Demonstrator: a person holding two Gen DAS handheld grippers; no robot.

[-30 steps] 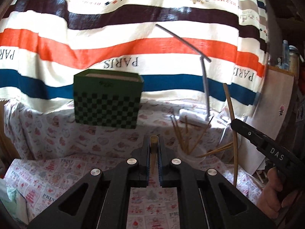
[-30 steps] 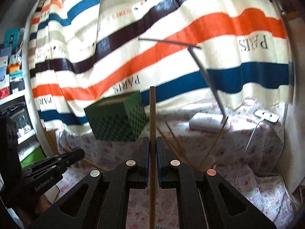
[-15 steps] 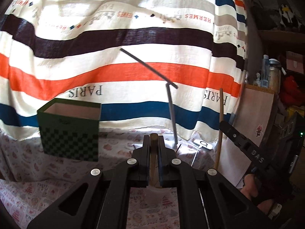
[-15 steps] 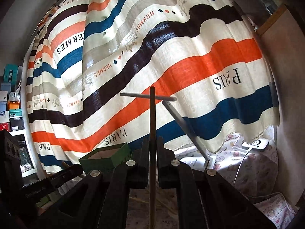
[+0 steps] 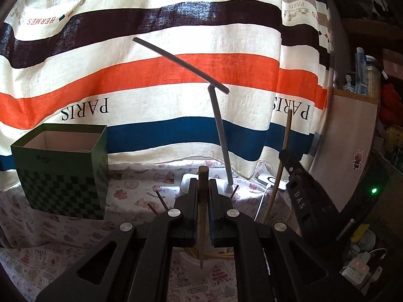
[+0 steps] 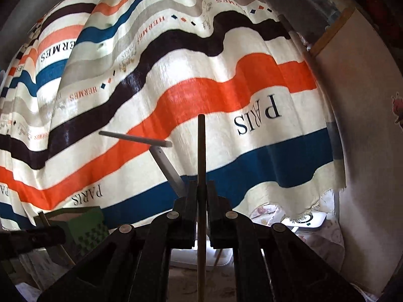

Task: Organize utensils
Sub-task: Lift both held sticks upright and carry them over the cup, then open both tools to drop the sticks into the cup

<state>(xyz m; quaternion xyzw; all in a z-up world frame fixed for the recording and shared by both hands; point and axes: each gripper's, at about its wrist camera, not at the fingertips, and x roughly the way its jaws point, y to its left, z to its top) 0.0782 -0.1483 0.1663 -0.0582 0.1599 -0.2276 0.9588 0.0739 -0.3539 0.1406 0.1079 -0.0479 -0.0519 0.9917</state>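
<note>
Striped curtain (image 5: 176, 70) | floral tablecloth (image 5: 63, 236) | green box (image 5: 60, 173) | lamp (image 5: 219, 125)

I see a matt black plastic left gripper (image 5: 203, 188) clamping a smooth tan wooden chopstick (image 5: 202, 216), and the matt black plastic right gripper (image 6: 201, 196) pinches another smooth wooden stick (image 6: 201, 176). Behind hangs a coarse-woven striped cloth curtain (image 5: 176, 68). The green checkered cardboard box (image 5: 63, 171) looks matt; the grey lamp arm (image 5: 219, 136) looks smooth and matt; the table's floral printed cloth (image 5: 75, 231) looks soft.
</note>
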